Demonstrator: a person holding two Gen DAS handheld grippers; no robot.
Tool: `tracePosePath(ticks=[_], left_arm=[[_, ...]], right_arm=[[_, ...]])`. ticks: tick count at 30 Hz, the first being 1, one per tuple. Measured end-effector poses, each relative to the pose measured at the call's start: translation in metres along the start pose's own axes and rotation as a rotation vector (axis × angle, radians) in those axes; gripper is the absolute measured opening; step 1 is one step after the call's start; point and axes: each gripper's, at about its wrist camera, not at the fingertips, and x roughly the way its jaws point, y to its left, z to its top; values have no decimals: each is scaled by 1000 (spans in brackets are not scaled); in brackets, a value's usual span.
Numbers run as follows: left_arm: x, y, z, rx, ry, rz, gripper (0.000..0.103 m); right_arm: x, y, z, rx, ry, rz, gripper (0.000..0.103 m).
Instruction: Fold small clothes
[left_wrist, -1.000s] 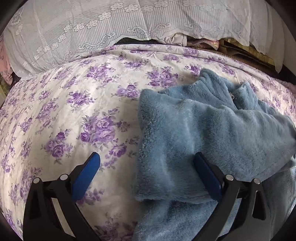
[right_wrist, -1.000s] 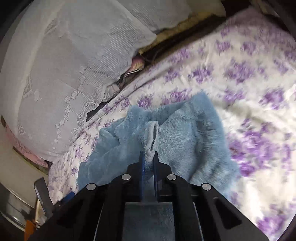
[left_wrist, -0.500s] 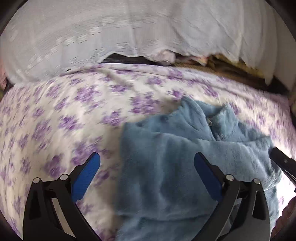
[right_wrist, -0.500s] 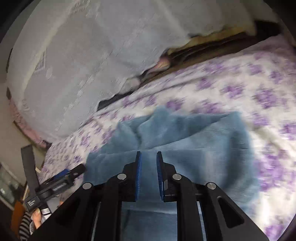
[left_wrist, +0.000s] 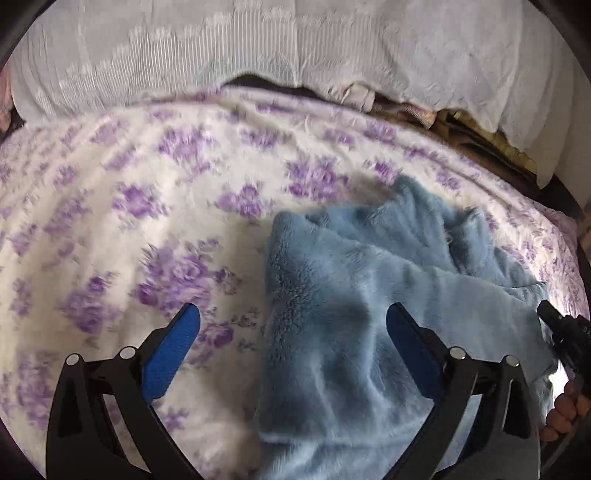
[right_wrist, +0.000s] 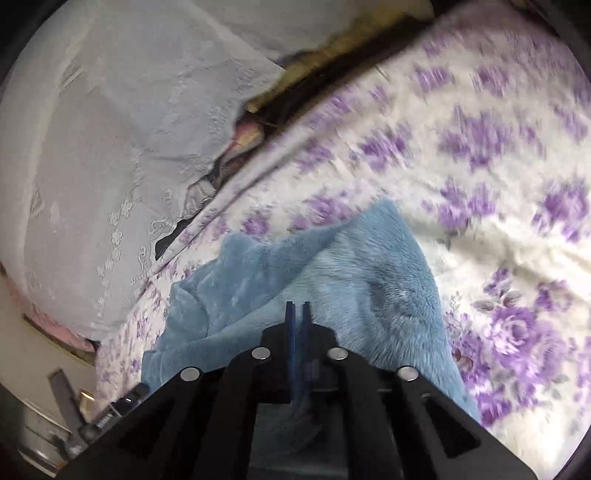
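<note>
A fluffy light-blue garment (left_wrist: 369, 306) lies partly folded on the floral bedspread (left_wrist: 147, 221). My left gripper (left_wrist: 293, 332) is open above its left edge; one blue pad is over the bedspread and the other over the garment, and it holds nothing. In the right wrist view the same garment (right_wrist: 332, 280) lies below my right gripper (right_wrist: 297, 308), whose blue pads are almost together. Nothing shows between the tips. The right gripper's body and the hand on it show at the left view's right edge (left_wrist: 569, 339).
A white lace cover (left_wrist: 295, 48) over bedding runs along the far side of the bed, with a dark gap and bits of cloth under its hem (right_wrist: 236, 147). The left gripper shows at the right view's lower left (right_wrist: 110, 410), next to furniture (right_wrist: 44, 443).
My right gripper let go of the garment flap, laid it down, opened slightly, then closed again and drew back. My left gripper stayed open and shifted over the garment's left edge.
</note>
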Motion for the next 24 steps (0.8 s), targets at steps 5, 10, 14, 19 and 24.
tracePosePath(ticks=[5, 10, 14, 19, 24], left_arm=[[-12, -30, -21, 102, 29, -58, 98], [9, -21, -43, 84, 122, -2, 99], [-16, 8, -53, -17, 101, 17, 99], [-12, 13, -75, 14, 147, 86, 99], [-39, 19, -96, -7, 128, 84, 98]], right_arm=[[-13, 55, -26, -175, 59, 139, 31], [13, 25, -44, -120, 180, 46, 0], [-20, 5, -33, -15, 69, -19, 5], [-26, 14, -53, -92, 152, 40, 23], [-25, 12, -61, -103, 161, 6, 27]])
